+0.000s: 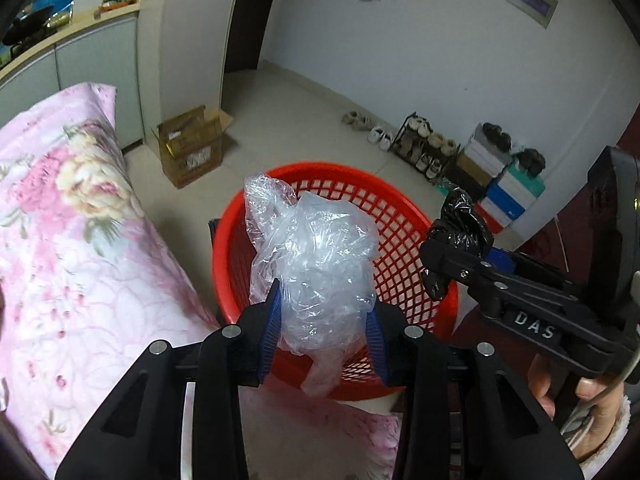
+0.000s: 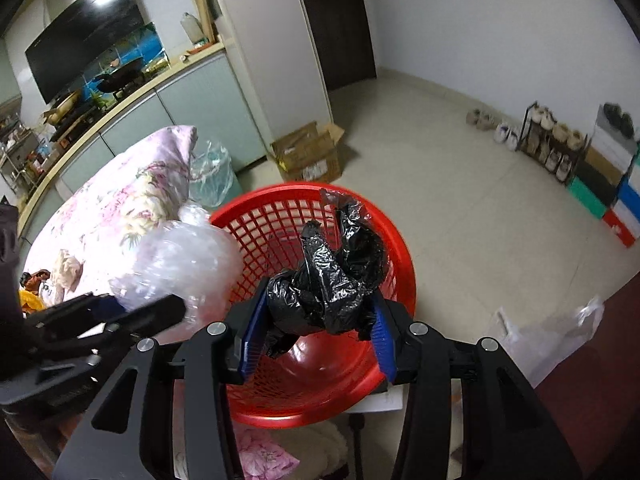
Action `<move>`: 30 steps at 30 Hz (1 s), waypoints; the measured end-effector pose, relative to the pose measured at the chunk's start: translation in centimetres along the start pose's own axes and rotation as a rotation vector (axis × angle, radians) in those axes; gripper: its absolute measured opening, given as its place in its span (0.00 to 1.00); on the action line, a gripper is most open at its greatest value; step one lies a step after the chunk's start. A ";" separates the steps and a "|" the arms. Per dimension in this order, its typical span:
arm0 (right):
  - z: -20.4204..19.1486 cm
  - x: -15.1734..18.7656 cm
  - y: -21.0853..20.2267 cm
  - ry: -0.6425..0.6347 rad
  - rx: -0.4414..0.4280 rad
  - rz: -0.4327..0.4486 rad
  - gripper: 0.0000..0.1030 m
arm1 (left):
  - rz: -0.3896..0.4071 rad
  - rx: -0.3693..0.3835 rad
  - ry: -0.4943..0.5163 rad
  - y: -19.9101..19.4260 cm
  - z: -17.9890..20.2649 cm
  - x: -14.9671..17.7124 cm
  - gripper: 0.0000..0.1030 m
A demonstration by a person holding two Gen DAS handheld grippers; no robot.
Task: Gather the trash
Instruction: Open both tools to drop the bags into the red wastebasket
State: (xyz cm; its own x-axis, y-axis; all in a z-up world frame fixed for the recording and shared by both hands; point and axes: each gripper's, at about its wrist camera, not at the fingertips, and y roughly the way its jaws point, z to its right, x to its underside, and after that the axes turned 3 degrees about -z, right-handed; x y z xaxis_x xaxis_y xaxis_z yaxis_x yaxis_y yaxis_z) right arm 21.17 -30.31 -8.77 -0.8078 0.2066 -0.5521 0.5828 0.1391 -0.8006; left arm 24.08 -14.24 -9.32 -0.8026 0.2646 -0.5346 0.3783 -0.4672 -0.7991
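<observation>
So, closest in: a crumpled clear plastic bag (image 1: 320, 264) is pinched between the blue pads (image 1: 270, 330) of the left gripper (image 1: 324, 340), with the jaws pressed in on both sides of the wad. A tail of the bag is left dangling below the pads. Same deal on the other side: a scrunched black plastic bag (image 2: 332, 280) is clamped by the right gripper (image 2: 318, 336), its blue pads squeezed against the bundle and a loose bit sticking up above.

Both bundles are held right over the red mesh basket (image 1: 400, 200), which is seen just beyond the fingertips and looks empty inside. The two grippers are kept side by side, near each other but apart. A hand (image 1: 580, 404) can be made out on the right gripper's handle, low in the left wrist view.

A pink floral blanket (image 1: 60, 220) is spread just left of the basket. Further back on the tile floor, an open cardboard box (image 1: 192, 148) is parked by the wall, and a shoe rack (image 1: 424, 148) with stacked boxes is lined up along the far wall.
</observation>
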 end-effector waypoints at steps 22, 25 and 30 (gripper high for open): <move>-0.1 0.5 -3.0 0.030 -0.008 0.079 0.70 | 0.140 -0.122 -0.049 -6.5 -0.3 1.2 0.77; -1.0 0.8 -4.0 -0.004 0.007 0.116 0.70 | 0.163 -0.157 -0.060 -7.7 -0.4 1.9 0.77; -2.1 1.4 -5.1 -0.035 0.001 0.153 0.71 | 0.192 -0.210 -0.089 -10.0 -1.4 3.4 0.78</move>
State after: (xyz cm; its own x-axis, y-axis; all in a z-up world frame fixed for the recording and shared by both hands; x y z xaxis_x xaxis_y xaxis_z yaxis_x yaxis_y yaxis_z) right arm 17.28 -28.68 -4.97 -0.7120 0.1912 -0.6756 0.6994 0.1075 -0.7066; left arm 18.21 -7.53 -3.57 -0.7408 0.1090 -0.6628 0.6069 -0.3144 -0.7300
